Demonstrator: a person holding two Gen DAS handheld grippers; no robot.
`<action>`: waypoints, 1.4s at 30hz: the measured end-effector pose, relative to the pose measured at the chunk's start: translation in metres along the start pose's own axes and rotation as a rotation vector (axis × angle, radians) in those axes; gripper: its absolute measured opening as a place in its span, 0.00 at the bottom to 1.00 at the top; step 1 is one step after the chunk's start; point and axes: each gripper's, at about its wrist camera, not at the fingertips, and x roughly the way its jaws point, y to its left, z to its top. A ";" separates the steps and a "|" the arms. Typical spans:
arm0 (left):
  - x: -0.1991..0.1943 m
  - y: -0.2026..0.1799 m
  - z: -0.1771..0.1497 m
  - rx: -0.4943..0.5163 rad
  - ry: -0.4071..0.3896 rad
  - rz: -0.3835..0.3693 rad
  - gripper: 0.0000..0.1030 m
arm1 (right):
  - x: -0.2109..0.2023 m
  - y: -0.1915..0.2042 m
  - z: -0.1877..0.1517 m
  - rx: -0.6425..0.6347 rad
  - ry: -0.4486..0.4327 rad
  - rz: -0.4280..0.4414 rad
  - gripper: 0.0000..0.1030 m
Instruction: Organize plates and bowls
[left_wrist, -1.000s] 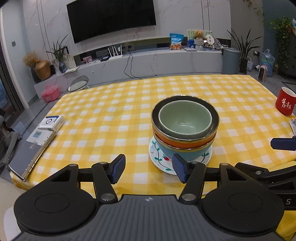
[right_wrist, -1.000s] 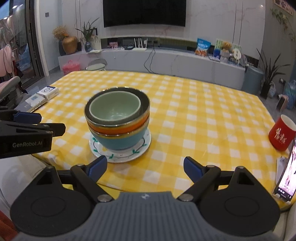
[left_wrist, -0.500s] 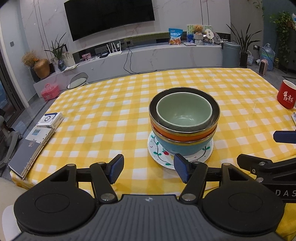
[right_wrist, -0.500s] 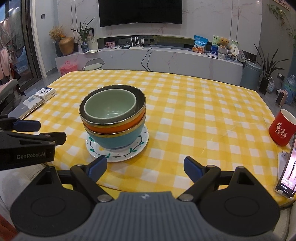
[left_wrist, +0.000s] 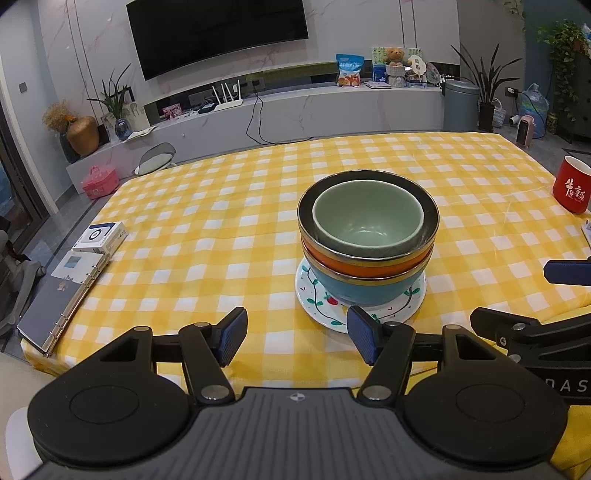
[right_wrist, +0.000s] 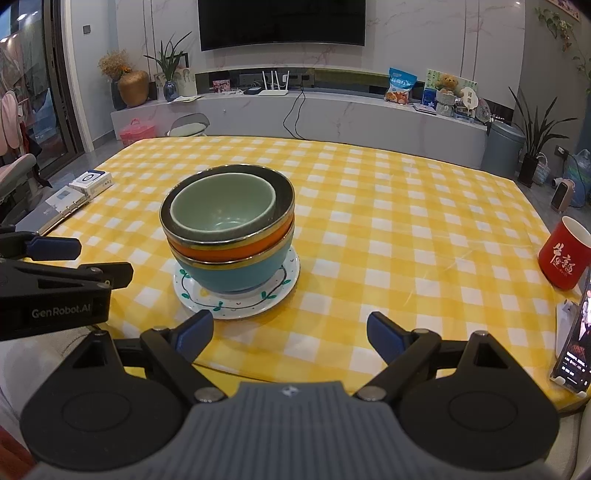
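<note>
Your bench (left_wrist: 236, 206) under its yellow-checked cloth filled both views, and the whole stack sat toward the near edge, between your two grippers and ahead of them.

At the bottom lay the floral plate (left_wrist: 321, 314) (white, with green vines and a red berry), flat on the cloth. On it stood the blue bowl (left_wrist: 365, 290), then the orange bowl (left_wrist: 365, 264) with its dark, gilt-edged rim, and nested inside that the pale green bowl (left_wrist: 367, 218), which sat a little off-centre toward the left of the rim.

All of it looked like glazed ceramic, so you should have judged it stiff, slick and breakable; the full stack would likely be heavy and could shift if tipped. The green bowl's rim stood free and was probably the safest place to pinch, one finger inside and one outside. The plate offered only a thin lip close to the cloth.

The red mug (right_wrist: 563, 256) stood well apart on the right, near a phone (right_wrist: 574, 341) propped at the bench edge, and a binder (left_wrist: 59, 302) lay at the left edge.

Your left gripper (left_wrist: 295, 338) had just been opening and stood wide, nothing between its fingers, its right pad only overlapping the plate's near rim in the view. Your right gripper (right_wrist: 290, 334) was also spread wide and empty, short of the plate.
</note>
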 end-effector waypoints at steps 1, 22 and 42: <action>0.000 0.000 0.000 0.000 -0.001 0.000 0.71 | 0.000 0.000 0.000 0.000 0.000 0.000 0.86; 0.001 -0.002 -0.001 0.009 0.001 -0.008 0.71 | 0.000 0.001 0.000 -0.001 -0.004 0.008 0.87; 0.000 -0.002 -0.001 0.011 0.002 0.001 0.71 | 0.000 0.002 -0.001 -0.007 -0.012 0.031 0.88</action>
